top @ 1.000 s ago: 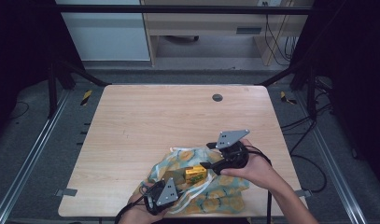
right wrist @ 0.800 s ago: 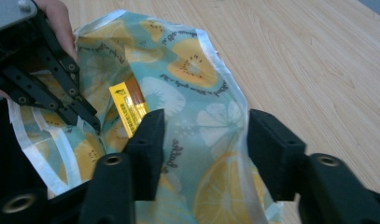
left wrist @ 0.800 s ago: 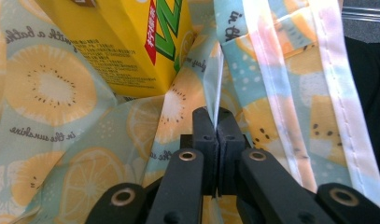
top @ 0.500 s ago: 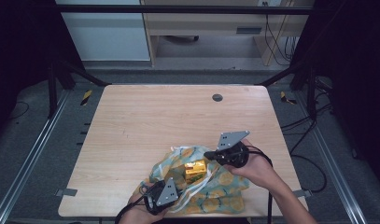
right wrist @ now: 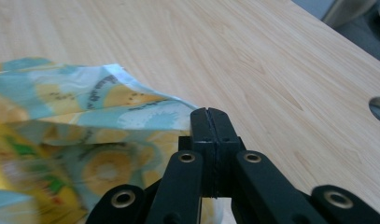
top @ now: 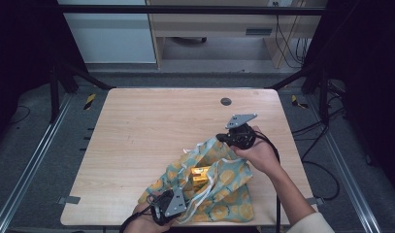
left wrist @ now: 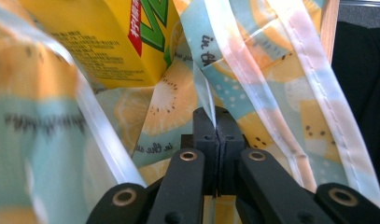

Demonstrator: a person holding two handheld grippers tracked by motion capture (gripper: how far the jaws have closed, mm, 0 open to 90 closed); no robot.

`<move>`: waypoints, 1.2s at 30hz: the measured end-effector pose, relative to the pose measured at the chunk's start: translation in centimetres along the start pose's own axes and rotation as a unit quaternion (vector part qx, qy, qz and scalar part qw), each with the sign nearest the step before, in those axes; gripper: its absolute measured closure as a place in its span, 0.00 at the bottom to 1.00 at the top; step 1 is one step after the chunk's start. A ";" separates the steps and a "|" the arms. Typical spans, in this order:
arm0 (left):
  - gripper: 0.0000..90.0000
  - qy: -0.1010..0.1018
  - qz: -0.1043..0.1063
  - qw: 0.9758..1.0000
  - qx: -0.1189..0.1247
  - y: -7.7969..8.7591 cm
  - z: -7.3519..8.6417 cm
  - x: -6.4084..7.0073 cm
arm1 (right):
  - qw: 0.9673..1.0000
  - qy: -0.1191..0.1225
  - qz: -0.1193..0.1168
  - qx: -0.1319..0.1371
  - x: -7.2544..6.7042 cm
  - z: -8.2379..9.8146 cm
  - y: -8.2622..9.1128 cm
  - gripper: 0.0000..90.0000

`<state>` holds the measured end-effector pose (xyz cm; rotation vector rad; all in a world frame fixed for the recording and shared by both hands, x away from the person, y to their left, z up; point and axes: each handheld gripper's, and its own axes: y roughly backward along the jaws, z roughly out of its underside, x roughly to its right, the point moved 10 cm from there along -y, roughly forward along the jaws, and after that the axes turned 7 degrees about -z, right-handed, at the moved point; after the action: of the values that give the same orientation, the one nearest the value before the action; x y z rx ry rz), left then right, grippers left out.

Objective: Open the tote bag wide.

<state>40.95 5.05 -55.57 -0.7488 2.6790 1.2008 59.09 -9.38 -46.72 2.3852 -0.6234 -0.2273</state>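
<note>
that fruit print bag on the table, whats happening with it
A person is working a fruit-print cloth bag with a pair of tongs in each hand, near the front edge of the wooden table. The left tongs are shut on a fold of the bag's fabric close to the person, and the right tongs are shut on its far edge, lifting it. Between them the bag's mouth is open, and a yellow carton sits inside.

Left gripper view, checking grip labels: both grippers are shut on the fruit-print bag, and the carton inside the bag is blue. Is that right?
Not quite. The carton is yellow, with red and green print, as the left gripper view shows. The rest holds: the left gripper and the right gripper are each shut on the fruit-print bag.
</note>
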 end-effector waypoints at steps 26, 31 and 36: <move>1.00 -0.015 0.009 0.999 -0.028 -0.4 1.0 0.8 | 0.996 -0.043 0.015 -0.081 2.1 5.1 -4.8 1.00; 0.99 -0.001 0.010 1.000 -0.017 -0.1 0.7 0.7 | 0.996 -0.049 0.011 -0.076 2.0 5.4 -4.7 0.98; 0.82 0.030 -0.027 0.998 0.043 1.8 -0.8 -0.9 | 0.998 -0.056 0.035 -0.009 2.2 3.3 -1.9 0.69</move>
<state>40.97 5.82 -53.55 -0.8508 2.7205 1.0593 60.66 -10.98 -50.50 2.3402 -0.7526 -0.3376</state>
